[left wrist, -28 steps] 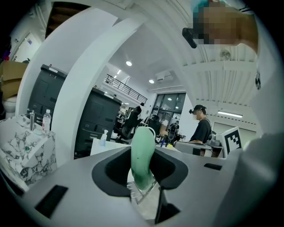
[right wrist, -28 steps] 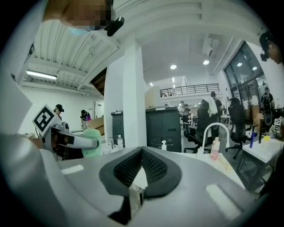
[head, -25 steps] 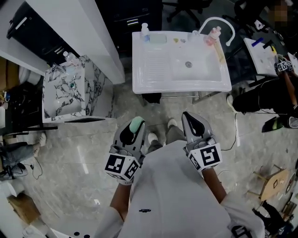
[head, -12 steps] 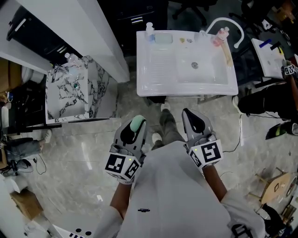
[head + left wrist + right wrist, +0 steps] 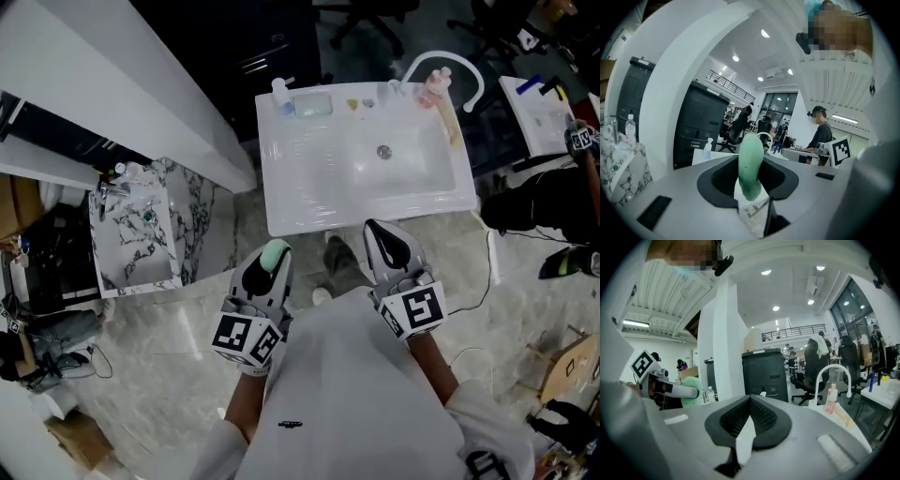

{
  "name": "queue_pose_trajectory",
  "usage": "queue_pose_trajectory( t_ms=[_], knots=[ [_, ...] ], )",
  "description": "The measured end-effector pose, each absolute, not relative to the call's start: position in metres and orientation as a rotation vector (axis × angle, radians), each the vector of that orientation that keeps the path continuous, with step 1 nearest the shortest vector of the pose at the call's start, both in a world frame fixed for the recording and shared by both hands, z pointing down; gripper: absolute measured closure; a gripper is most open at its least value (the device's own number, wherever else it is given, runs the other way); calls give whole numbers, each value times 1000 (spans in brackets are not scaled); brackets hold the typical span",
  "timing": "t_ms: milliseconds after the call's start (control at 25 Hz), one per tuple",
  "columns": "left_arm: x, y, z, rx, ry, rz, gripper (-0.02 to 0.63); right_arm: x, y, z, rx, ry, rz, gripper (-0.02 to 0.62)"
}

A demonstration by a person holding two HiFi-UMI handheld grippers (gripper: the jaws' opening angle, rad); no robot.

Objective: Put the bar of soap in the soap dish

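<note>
Pale marbled floor [image 5: 169, 328] spreads below both grippers and off to either side. Ahead of their tips stands a white sink unit [image 5: 309, 178], with a ribbed drainboard ahead of the left gripper [image 5: 269, 258] and the basin ahead of the right gripper [image 5: 392, 246]. A white arched faucet [image 5: 441, 64] rises at the far edge beyond the right gripper. Off to the left of the left gripper, and a little ahead, is a marble-patterned cabinet [image 5: 141, 225], with a long white counter [image 5: 112, 84] beyond it. The gripper views show an open office with ceiling lights and black chairs.

The left gripper is clamped on the bar of soap [image 5: 751, 164]. The bar is mint green, smooth and rounded, stands on edge between the jaws and sticks out past their tips. The right gripper is closed with nothing between its jaws.

The soap dish [image 5: 312, 105], a pale green rectangle, sits on the sink's back ledge, well ahead of the left gripper and slightly to its right. A small clear bottle [image 5: 281, 94] is just beside it.
</note>
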State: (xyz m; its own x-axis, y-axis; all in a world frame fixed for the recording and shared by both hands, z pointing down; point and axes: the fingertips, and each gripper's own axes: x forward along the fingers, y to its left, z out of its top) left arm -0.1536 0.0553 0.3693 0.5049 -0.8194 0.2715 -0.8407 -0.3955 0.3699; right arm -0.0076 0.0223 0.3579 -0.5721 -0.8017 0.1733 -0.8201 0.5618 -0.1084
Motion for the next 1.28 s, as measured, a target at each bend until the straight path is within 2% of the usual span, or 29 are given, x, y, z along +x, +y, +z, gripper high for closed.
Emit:
queue_pose_trajectory(
  t_ms=[640, 1280],
  knots=[
    [-129, -124, 342, 2326, -1431, 133, 488, 10, -161, 359, 1373, -2766, 343, 584],
    [-128, -170, 364, 2237, -1473, 164, 488, 7, -213, 387, 1225, -2764, 421, 584]
  ],
)
